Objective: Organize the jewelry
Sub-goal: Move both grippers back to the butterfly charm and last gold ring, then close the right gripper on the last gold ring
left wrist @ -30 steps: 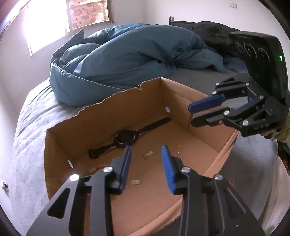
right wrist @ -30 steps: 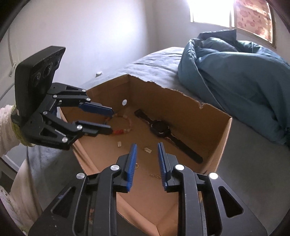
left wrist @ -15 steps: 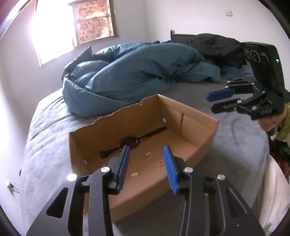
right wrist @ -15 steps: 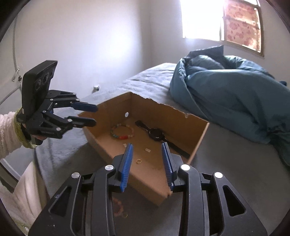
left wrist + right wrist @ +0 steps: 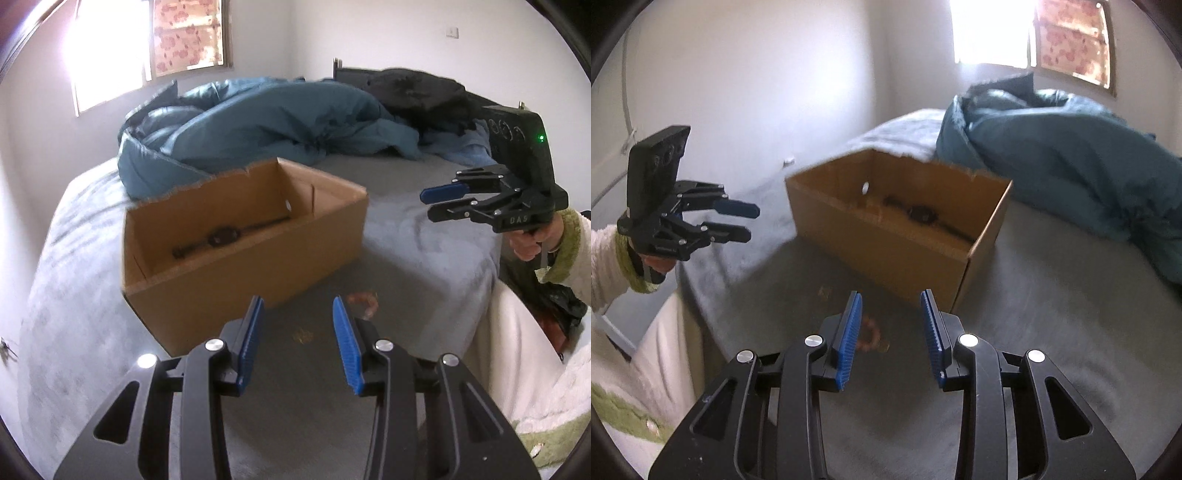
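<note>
A brown cardboard box [image 5: 240,280] stands on the grey bed with a black wristwatch [image 5: 221,238] lying inside it. On the bedsheet in front of the box lie a pinkish bead bracelet [image 5: 364,301] and a small gold piece [image 5: 303,335]. My left gripper [image 5: 297,314] hovers open and empty just short of the box, above the gold piece. My right gripper [image 5: 891,306] is also open and empty, with the bracelet [image 5: 870,334] below its left finger. In each wrist view the other gripper [image 5: 426,205] [image 5: 753,223] shows off to the side of the box [image 5: 886,254], held in a hand.
A crumpled teal duvet [image 5: 266,125] is heaped behind the box, with dark clothing [image 5: 417,96] at the headboard. A person's white and green sleeve [image 5: 569,251] is at the bed's near edge. Grey sheet [image 5: 1052,295] lies open around the box.
Both grippers have drawn back from over the box to the sheet in front of it. The right jaws stand a little wider. The bracelet and gold piece on the sheet have come into view.
</note>
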